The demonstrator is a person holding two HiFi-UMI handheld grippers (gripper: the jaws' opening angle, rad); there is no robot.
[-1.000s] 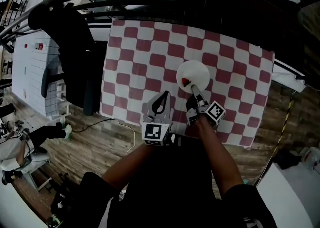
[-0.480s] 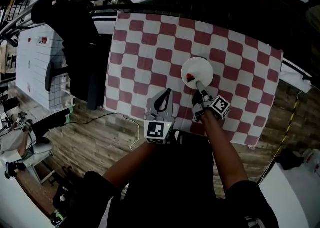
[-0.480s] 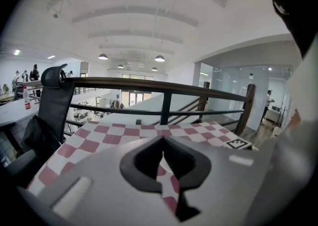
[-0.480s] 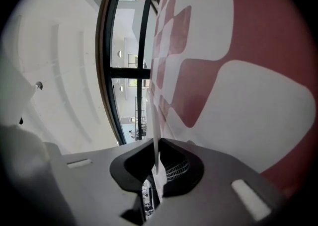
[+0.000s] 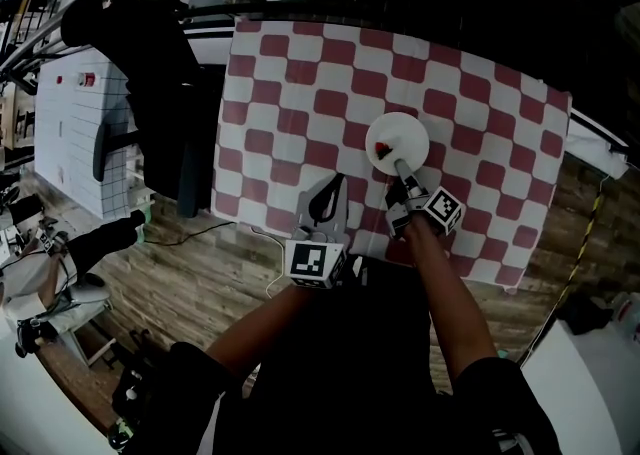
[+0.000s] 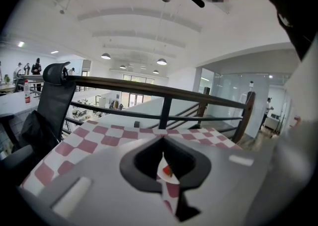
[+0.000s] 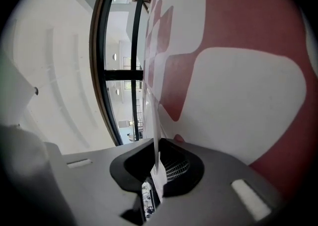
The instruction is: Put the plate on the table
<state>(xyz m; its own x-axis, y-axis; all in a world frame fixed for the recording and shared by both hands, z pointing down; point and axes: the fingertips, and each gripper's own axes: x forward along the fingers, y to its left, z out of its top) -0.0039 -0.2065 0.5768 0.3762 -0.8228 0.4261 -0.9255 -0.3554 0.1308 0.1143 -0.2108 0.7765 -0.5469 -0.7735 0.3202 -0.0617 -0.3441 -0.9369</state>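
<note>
Over the right middle of the checkered tablecloth (image 5: 300, 93), the right gripper (image 5: 401, 169) is pinching the near rim of the white plate (image 5: 397, 135), its jaws nearly together on that thin edge, probably so the dish is riding level on its way to the table. The left gripper (image 5: 327, 201) is hovering just beside it, jaws pressed together on nothing, seemingly idling clear of the work. Whether the plate is touching the cloth yet is not showing: the right gripper view is giving only an edge-on sliver. A small red thing (image 5: 378, 150) is sitting on the plate, too small to identify
</note>
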